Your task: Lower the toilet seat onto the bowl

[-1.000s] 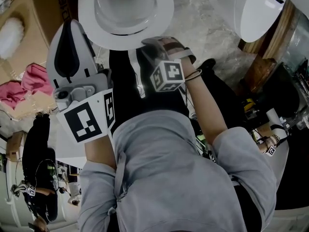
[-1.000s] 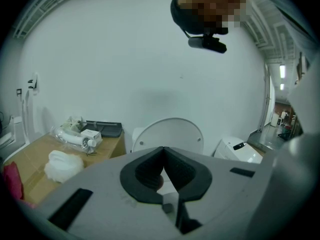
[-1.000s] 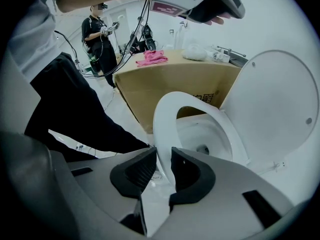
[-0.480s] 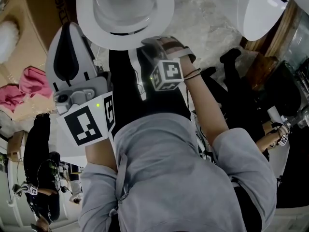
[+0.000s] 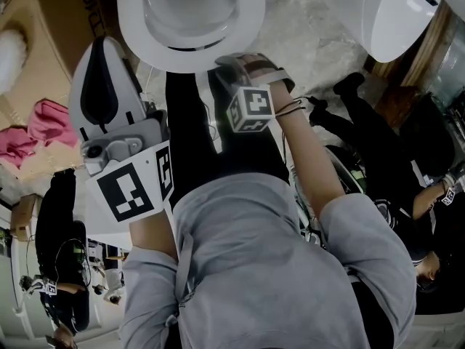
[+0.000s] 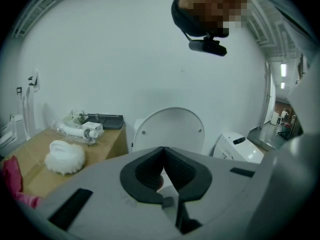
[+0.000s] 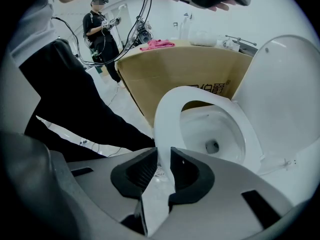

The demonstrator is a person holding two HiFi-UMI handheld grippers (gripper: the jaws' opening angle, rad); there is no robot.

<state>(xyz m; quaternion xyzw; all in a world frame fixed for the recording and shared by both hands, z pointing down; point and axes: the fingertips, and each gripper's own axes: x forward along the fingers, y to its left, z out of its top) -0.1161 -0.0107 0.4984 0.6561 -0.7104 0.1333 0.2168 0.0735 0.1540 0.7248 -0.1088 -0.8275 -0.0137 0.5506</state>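
Partway there: grips the tilted seat (image 7: pixel 167 109) between just-tightening jaws of the right gripper (image 7: pixel 164 156), short of the bowl (image 7: pixel 210 129); left gripper (image 6: pixel 163 154) jaws together, empty.

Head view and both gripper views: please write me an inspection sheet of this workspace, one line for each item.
Surface: grey marble floor; no table seen.
Job's things: toilet, lid up; seat tilted above the bowl, not yet down.
Clutter: cardboard box beside the toilet, bearing a pink cloth, a white puff and bagged parts.
Grippers: right gripper shut on the seat's front rim, its jaws have just been closing; left gripper shut, empty.
Cables: black cables hang behind the box.
Surroundings: second toilet; a person stands behind.
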